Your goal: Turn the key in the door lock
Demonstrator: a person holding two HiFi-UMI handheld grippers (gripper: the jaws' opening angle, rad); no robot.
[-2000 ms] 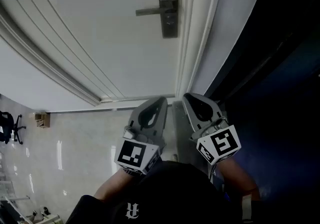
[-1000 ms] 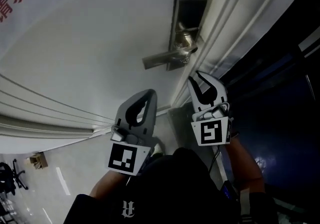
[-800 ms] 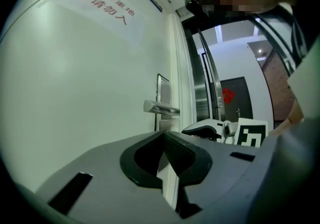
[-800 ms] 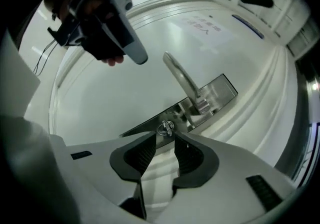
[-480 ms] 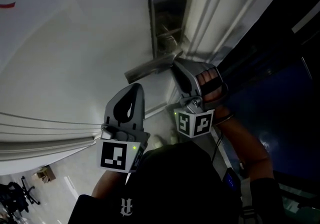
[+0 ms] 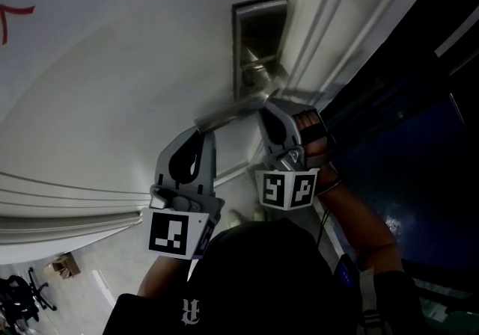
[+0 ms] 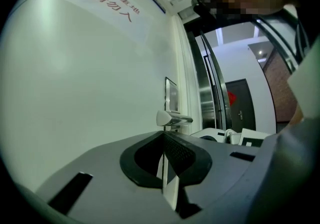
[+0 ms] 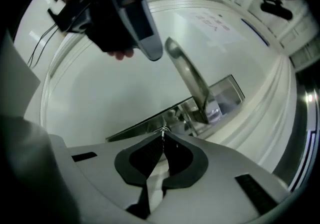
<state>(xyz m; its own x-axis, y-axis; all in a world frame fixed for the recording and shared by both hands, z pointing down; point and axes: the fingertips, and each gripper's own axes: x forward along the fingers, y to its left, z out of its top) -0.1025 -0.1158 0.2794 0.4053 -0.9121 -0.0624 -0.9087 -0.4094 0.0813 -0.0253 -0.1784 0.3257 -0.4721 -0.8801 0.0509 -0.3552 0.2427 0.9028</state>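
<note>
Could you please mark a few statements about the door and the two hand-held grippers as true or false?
1. The left hand-held gripper is shut and holds nothing. True.
2. The right hand-held gripper is wide open, far from the door. False: its jaws are together at the lock plate, seemingly pinching a small key.
3. The door has a round knob. False: it has a lever handle.
4. There is red writing on the door. True.
</note>
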